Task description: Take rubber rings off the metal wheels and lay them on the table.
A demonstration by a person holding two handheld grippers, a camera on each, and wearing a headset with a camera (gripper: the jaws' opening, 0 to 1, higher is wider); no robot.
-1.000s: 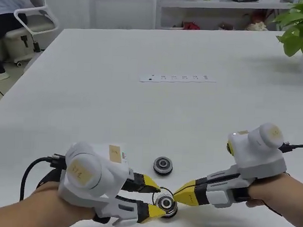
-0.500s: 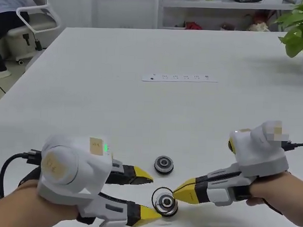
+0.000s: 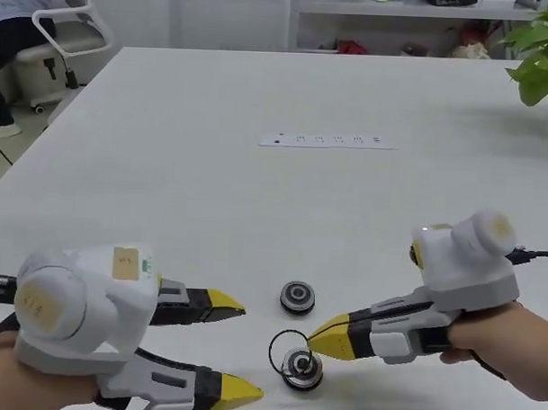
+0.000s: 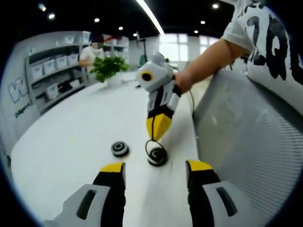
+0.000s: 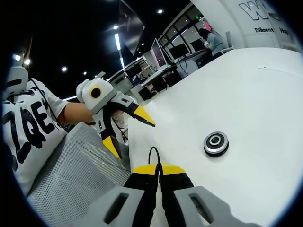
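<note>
The right gripper (image 3: 325,338) is clenched on a thin black rubber ring (image 3: 271,351), and the ring stands up against the metal wheel (image 3: 302,368) that lies on the counter (image 3: 256,195) near its front edge. I cannot tell whether the ring is free of the wheel. The left gripper (image 3: 233,347) is released, with its jaws wide apart just beside the wheel and nothing holding it. If the ring catches on the rim, I think a pull would drag or tip the wheel toward the edge, or the ring would slip out of the narrow tips and spring away. A second wheel (image 3: 296,297) with its ring on lies near. The counter is white, smooth and mostly bare, with a small strip (image 3: 327,141) farther back. Beyond it are a plant (image 3: 539,52), a chair (image 3: 64,36) and shelves (image 3: 380,11).
</note>
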